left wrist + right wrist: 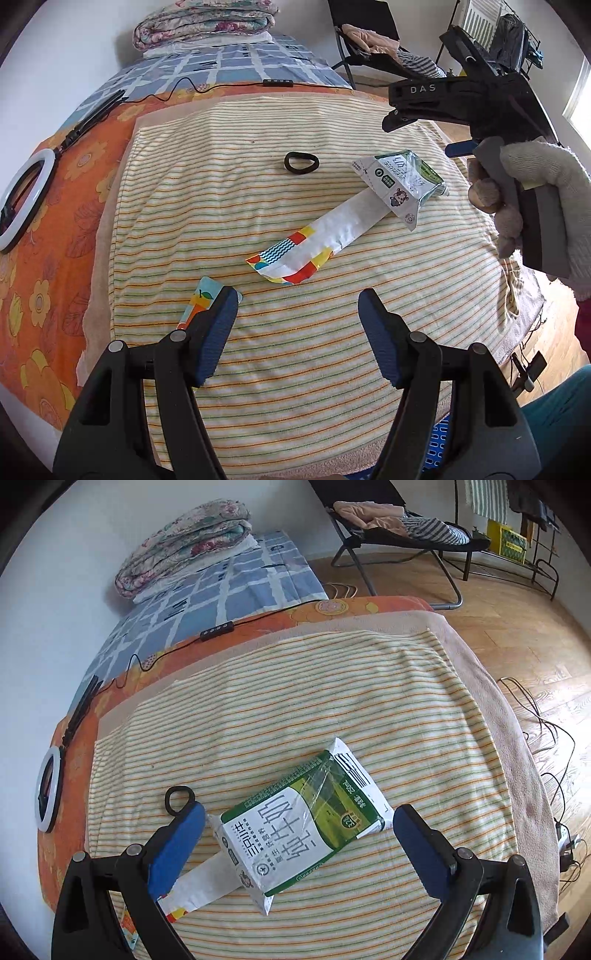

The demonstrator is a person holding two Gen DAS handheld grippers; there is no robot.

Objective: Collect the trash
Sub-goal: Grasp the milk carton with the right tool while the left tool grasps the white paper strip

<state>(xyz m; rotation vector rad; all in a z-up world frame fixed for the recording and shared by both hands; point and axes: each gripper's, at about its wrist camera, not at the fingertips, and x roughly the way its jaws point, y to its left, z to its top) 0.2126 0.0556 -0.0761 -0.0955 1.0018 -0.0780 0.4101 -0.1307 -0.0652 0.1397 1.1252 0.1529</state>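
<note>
A striped towel (295,206) in yellow, green and orange covers the bed, and the trash lies spread on it. A green-and-white milk carton (301,819), flattened and crinkled, rests near the middle of the towel, its printed face up. In the right wrist view it sits between the 2 blue-padded fingers of the right gripper (299,840), which is spread wide with nothing in its grip; whether the pads touch the carton or hang above it cannot be told. One end of the carton overlaps a long white wrapper (314,240) with a red, yellow and blue patterned end, which stretches away from it at an angle.

The left gripper (297,332) is likewise spread wide and holds nothing, its pads poised over bare towel just short of the wrapper's patterned end. A small orange-and-blue packet (201,302) lies just beside the left pad of that gripper, partly hidden by it. A black hair tie (301,162) lies on the towel beyond the wrapper, apart from the carton.

In the left wrist view, a hand in a pale knitted glove (539,199) grasps the handle of the right gripper, at the right edge of the towel. A white ring light (26,199) lies on the orange flowered sheet (55,184) by the wall.
</note>
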